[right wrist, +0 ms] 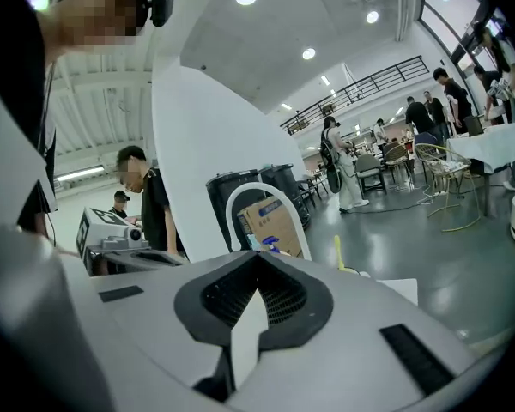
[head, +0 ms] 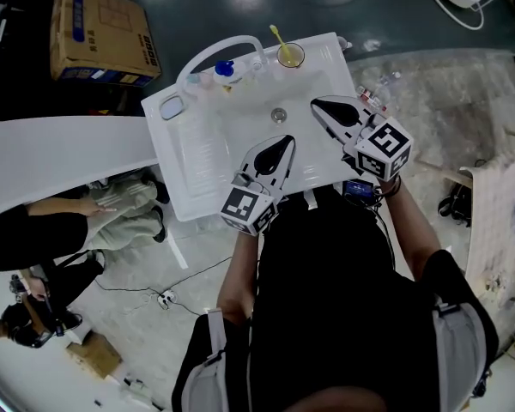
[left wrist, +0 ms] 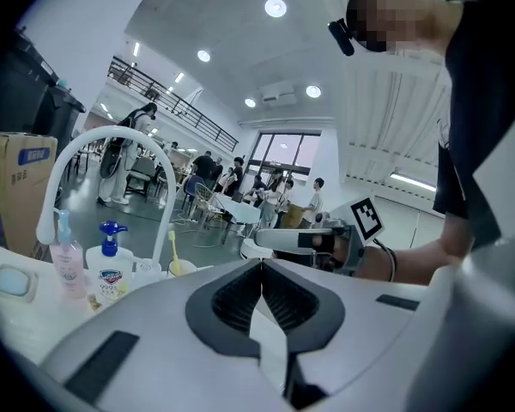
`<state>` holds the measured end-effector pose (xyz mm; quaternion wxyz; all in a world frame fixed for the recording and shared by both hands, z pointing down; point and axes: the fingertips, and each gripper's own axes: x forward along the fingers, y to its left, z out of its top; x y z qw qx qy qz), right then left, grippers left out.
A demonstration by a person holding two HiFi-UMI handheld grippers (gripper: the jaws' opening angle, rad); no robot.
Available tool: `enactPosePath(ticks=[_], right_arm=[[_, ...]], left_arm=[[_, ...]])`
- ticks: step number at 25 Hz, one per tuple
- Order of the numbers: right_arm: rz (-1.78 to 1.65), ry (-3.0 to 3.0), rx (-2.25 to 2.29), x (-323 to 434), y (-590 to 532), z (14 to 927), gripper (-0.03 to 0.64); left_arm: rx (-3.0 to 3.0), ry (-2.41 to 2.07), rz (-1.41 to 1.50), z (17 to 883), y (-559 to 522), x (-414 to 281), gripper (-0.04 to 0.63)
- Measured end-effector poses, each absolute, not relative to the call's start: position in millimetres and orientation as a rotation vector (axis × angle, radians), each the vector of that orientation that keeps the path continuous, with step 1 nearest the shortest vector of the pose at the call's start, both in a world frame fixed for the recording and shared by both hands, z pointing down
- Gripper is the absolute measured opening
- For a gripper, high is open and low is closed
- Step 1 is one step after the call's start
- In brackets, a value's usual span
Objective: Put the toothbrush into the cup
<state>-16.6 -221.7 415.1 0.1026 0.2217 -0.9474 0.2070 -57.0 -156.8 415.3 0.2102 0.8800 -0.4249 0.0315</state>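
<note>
The yellow toothbrush (head: 276, 35) stands in the cup (head: 290, 56) on the washbasin (head: 178, 157) rim, upper centre. Left hand-held gripper (head: 283, 144) and right hand-held gripper (head: 319, 105): jaws together, empty, mid-frame. Placement appears complete. Move both away from the cup to avoid tipping it.

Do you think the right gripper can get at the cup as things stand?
Probably yes: only bare sink basin lies between the right gripper and the cup; the faucet and soap bottle stand left of it. Its jaws are shut.

A cardboard box (head: 103, 34) sits near the sink (head: 204, 154).
</note>
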Motion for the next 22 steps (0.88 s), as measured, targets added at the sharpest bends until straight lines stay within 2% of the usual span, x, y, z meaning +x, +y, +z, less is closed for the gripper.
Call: enactPosePath(ticks=[8,22], right_arm=[[0.568,-2.887,0.404,-6.0,-169.7,396.1,0.015],[0.516,-2.907,0.306,0.6,-125.3,387.1,0.015]], left_arm=[[2.490,-1.210,0.075,393.0,-148.5,-55.2,0.012],[2.477,-1.243,0.072,385.6,-119.5,-38.6,0.012]])
